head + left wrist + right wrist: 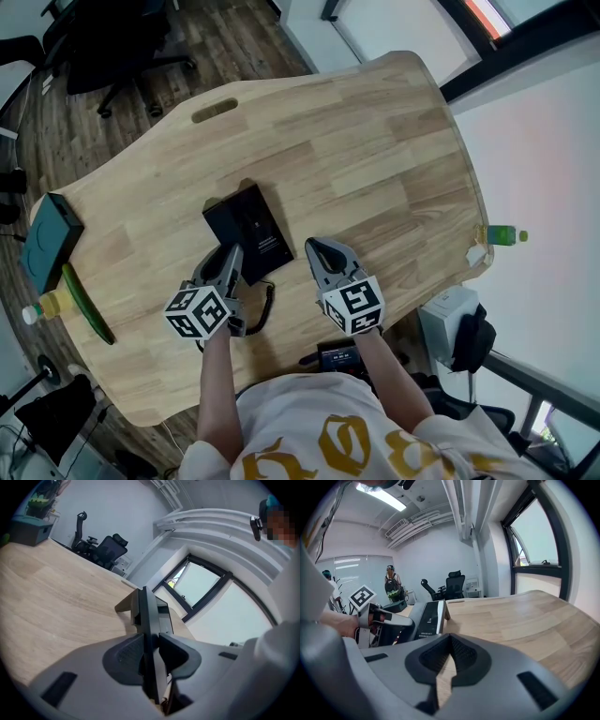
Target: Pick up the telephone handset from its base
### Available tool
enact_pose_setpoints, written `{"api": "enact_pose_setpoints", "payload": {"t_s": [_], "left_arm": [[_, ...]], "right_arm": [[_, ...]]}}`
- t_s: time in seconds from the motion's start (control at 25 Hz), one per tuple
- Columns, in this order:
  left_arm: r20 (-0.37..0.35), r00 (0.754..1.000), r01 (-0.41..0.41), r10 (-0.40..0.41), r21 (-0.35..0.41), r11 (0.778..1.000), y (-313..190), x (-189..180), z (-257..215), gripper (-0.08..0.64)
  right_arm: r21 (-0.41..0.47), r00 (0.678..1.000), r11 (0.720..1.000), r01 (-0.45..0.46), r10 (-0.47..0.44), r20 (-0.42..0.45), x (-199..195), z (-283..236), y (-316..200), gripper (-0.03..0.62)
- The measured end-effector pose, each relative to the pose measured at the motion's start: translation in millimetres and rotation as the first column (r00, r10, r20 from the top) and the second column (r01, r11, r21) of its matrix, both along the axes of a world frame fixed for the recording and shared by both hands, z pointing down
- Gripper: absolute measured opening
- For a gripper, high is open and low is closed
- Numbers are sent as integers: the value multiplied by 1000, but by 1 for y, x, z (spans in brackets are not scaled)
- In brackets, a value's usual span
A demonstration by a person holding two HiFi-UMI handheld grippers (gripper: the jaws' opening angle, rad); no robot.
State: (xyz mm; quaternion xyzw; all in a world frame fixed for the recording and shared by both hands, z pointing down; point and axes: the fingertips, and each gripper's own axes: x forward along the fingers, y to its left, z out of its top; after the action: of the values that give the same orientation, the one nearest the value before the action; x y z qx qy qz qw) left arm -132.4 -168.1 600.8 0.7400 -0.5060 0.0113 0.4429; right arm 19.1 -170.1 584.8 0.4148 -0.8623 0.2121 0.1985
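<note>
A black telephone base (251, 230) lies on the wooden table (375, 150) in front of me, its coiled cord (265, 309) trailing toward the near edge. My left gripper (225, 267) sits over the phone's left side. In the left gripper view the dark handset (146, 616) stands edge-on between the pads, and both press on it. Most of the handset is hidden under the gripper in the head view. My right gripper (323, 253) hovers just right of the phone, shut with nothing between its pads (464, 656). In the right gripper view the phone (429, 618) and the left gripper (401, 623) show at the left.
A teal box (49, 242), a long dark green object (86, 305) and a yellow bottle (42, 307) sit at the table's left end. A green bottle (502, 234) stands past the right edge. Office chairs (122, 47) are beyond the far side.
</note>
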Motion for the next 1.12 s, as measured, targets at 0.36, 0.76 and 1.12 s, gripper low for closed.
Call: {"api": "enact_pose_setpoints", "payload": {"t_s": [0.36, 0.76, 1.12], "left_arm": [[-65, 998, -1, 0, -7, 1000, 2, -5, -1, 98], [-324, 943, -89, 83, -5, 996, 4, -9, -1, 75], [-217, 976, -47, 36, -42, 998, 3, -15, 4, 95]], "right_arm": [[-5, 1000, 1000, -7, 7, -6, 5, 0, 4, 5], [-24, 1000, 1000, 3, -3, 1, 2, 4, 5, 6], [-25, 1000, 1000, 12, -12, 5, 0, 3, 7, 6]]}}
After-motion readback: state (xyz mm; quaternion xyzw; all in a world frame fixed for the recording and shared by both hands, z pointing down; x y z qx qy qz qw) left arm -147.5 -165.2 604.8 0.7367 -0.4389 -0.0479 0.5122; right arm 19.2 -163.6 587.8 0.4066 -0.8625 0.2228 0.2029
